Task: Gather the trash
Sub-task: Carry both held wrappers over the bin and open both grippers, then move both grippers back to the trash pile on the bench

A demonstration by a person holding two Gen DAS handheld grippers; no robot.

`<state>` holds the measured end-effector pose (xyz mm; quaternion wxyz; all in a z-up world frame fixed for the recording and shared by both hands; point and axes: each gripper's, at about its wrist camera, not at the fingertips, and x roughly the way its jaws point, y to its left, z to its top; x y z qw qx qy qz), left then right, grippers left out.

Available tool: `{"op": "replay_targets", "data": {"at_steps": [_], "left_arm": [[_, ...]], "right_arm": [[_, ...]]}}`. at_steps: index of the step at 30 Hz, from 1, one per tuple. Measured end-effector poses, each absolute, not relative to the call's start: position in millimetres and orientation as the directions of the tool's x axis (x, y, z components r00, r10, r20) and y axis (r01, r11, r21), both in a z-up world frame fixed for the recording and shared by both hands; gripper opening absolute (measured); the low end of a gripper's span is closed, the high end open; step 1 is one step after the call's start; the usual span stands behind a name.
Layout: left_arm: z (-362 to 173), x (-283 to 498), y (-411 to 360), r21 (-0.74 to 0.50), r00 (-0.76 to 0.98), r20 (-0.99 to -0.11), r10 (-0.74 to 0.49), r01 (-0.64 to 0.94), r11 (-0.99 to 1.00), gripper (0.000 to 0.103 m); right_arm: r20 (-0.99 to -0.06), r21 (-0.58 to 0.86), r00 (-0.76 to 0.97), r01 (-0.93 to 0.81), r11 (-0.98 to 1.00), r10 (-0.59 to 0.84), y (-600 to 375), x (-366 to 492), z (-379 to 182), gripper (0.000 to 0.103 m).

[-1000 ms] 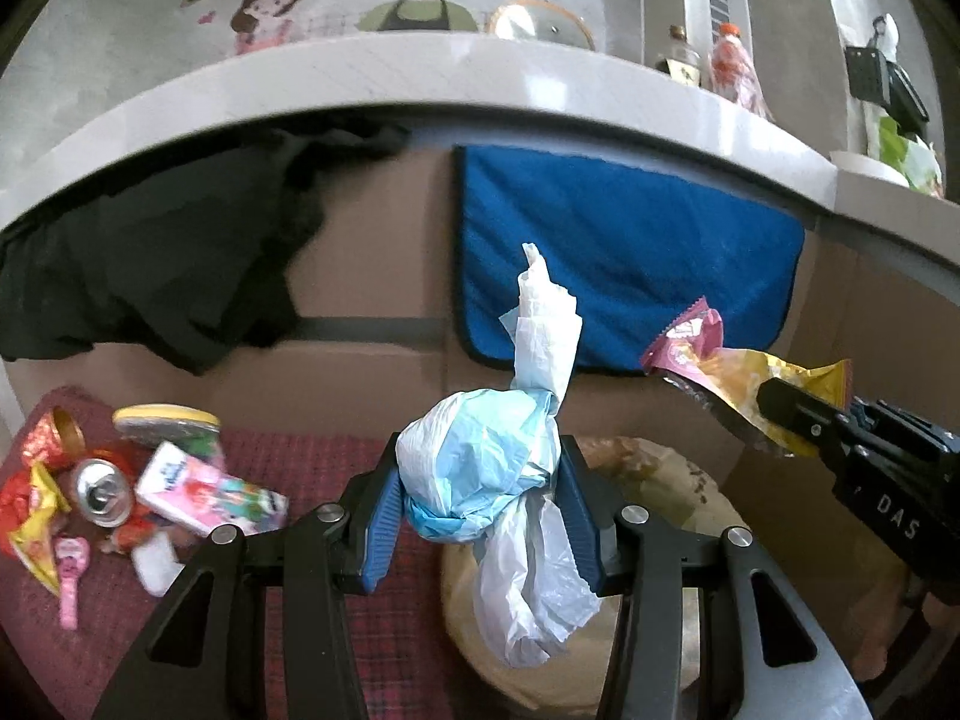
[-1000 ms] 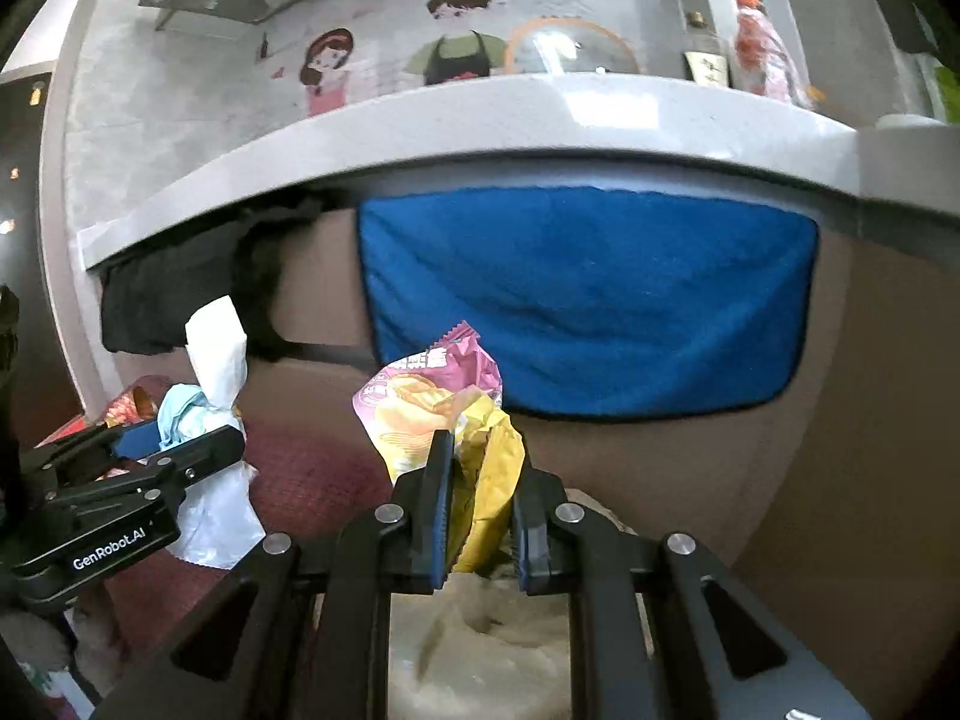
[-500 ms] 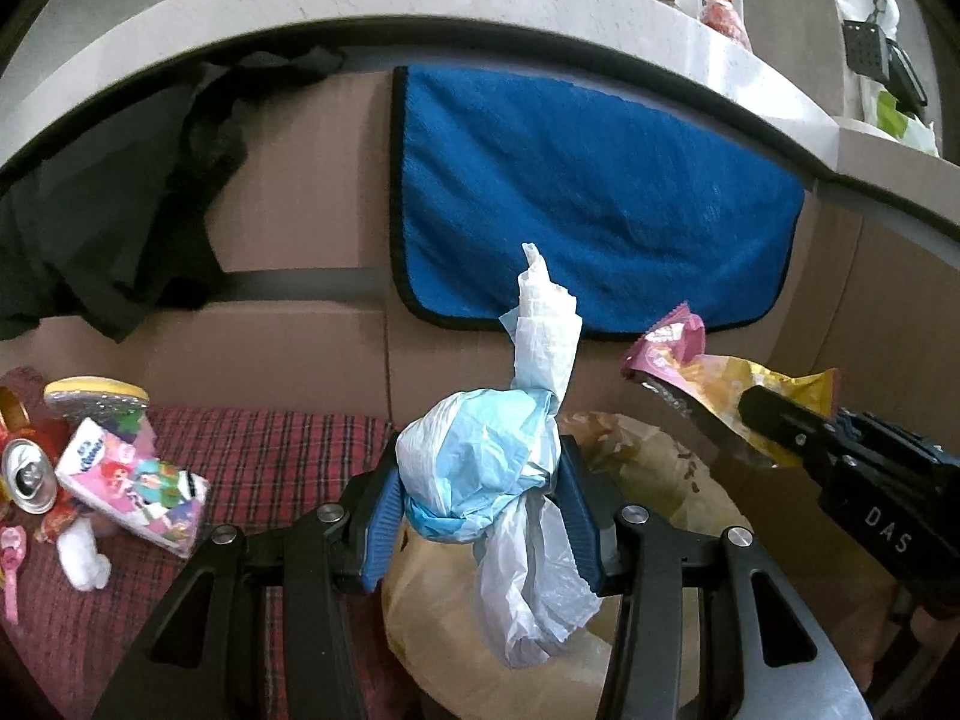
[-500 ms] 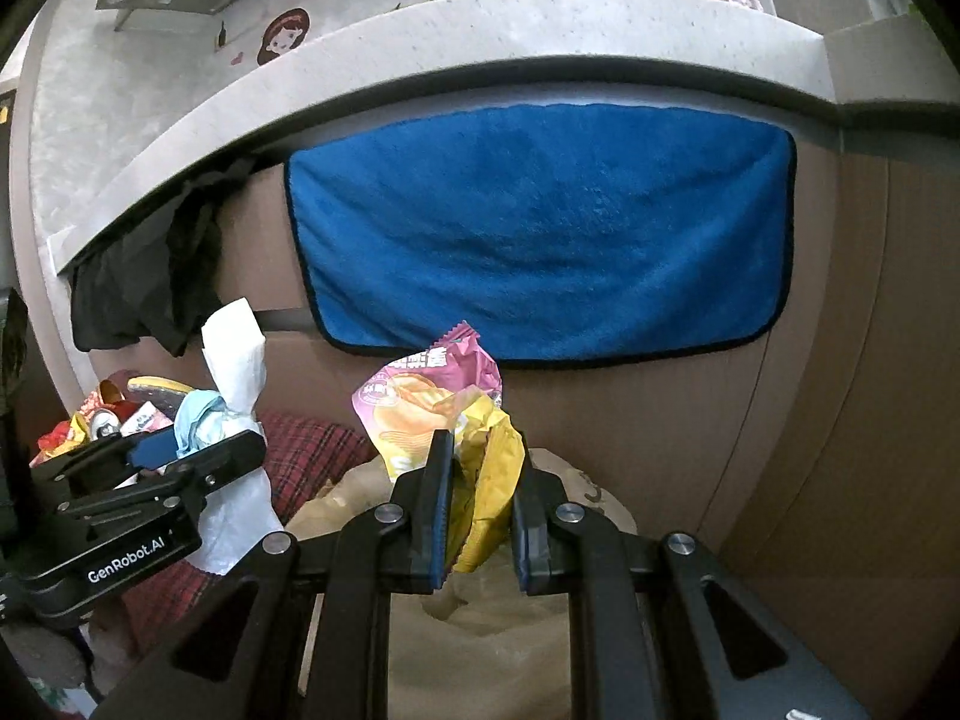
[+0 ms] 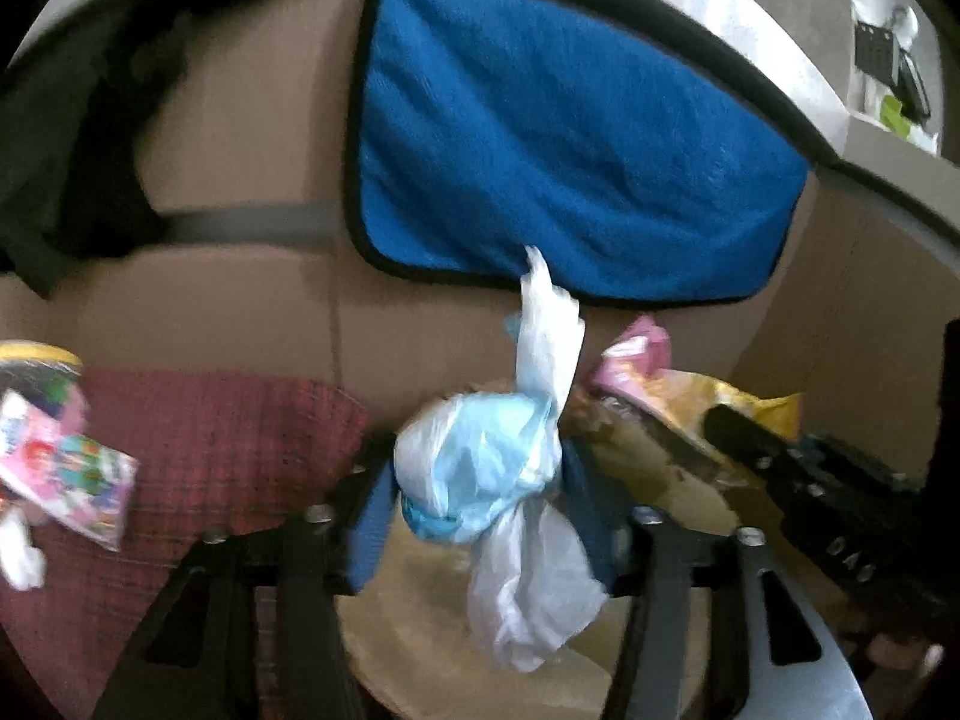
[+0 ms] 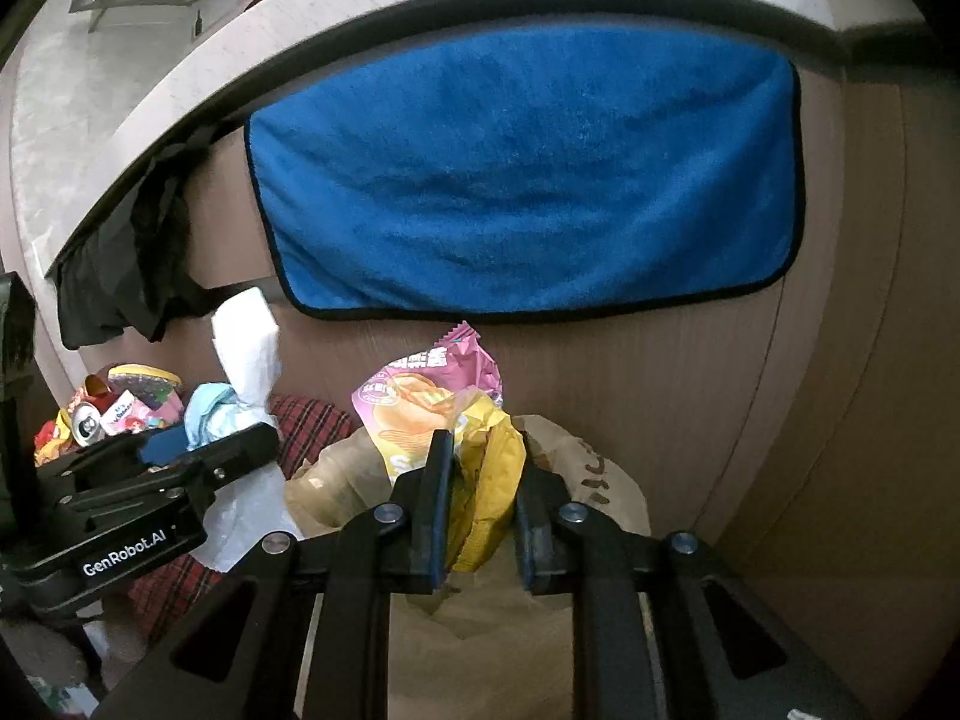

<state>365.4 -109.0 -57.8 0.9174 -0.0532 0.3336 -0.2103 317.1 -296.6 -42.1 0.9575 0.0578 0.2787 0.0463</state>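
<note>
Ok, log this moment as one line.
left gripper: shut on plastic bag | right gripper: shut on chip packet | both above paper bag | more trash on plaid cloth

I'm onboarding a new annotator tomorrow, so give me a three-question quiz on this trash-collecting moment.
1. What does the left hand-held gripper hold?
2. True or false: the right hand-held gripper is empty.
3. What lies below both grippers: A) the paper bag, B) a metal bucket, C) a sink?

Key: 1. A knotted white and blue plastic bag. 2. False, it grips a pink and yellow chip packet. 3. A.
</note>
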Motion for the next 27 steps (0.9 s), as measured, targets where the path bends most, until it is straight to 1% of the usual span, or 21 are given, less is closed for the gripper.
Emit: {"op": "replay_targets", "data": {"at_steps": [1, 3, 4, 6, 11, 17, 21, 25, 27], "left_arm": [[-57, 369, -107, -0.265, 0.673, -0.591, -0.446, 0.360, 0.895, 0.065], [-53, 370, -101, -0.276, 0.690, -0.569, -0.448, 0.353, 0.894, 0.065], [-50, 370, -98, -0.278, 0.696, -0.560, -0.450, 0.353, 0.893, 0.065], [-45, 369, -90, -0.289, 0.702, -0.551, -0.452, 0.348, 0.892, 0.065], [-31, 359, -65, -0.279, 0.729, -0.539, -0.423, 0.320, 0.905, 0.065], [-17, 334, -2, -0.258, 0.796, -0.510, -0.324, 0.218, 0.941, 0.065], [-11, 311, 36, -0.231, 0.828, -0.493, -0.266, 0.170, 0.958, 0.065], [-4, 288, 80, -0.207, 0.860, -0.476, -0.185, 0.095, 0.974, 0.065], [-3, 279, 105, -0.215, 0.869, -0.468, -0.160, 0.063, 0.975, 0.065]], "right_arm": [[-0.528, 0.142, 0.840, -0.055, 0.988, 0.123, -297, 318, -44, 0.021], [-0.531, 0.150, 0.839, -0.047, 0.988, 0.120, -300, 320, -47, 0.032], [-0.530, 0.162, 0.839, -0.043, 0.986, 0.124, -301, 320, -48, 0.033], [-0.526, 0.175, 0.841, -0.043, 0.984, 0.130, -303, 319, -50, 0.034], [-0.524, 0.139, 0.845, -0.039, 0.989, 0.107, -298, 313, -43, 0.034], [-0.486, 0.097, 0.868, -0.066, 0.993, 0.105, -280, 298, -24, 0.034], [-0.463, 0.096, 0.875, -0.109, 0.989, 0.141, -259, 290, -11, 0.034], [-0.465, 0.115, 0.863, -0.164, 0.980, 0.199, -230, 286, -7, 0.034], [-0.467, 0.118, 0.854, -0.194, 0.974, 0.227, -213, 285, -7, 0.034]]}}
